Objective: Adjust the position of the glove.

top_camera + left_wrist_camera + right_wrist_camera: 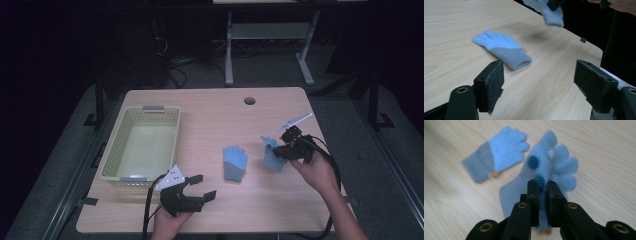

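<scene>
Right hand-held gripper [542,186] clamped on a light-blue knitted glove [554,167], right of table centre; left gripper [199,187] wide apart, near edge; second blue knitted glove [234,162] lies flat between.

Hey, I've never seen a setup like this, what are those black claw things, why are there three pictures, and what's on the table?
The black claws are hand-held grippers, one in each of a person's hands. The high view looks down on the wooden table; the other two pictures come from cameras riding on each gripper, looking along its jaws. On the table sit a pale green basket and a blue glove lying flat. The right gripper has its jaws closed on a second blue glove, lifting it. The left gripper is open, holds nothing, and points toward the flat glove.
</scene>
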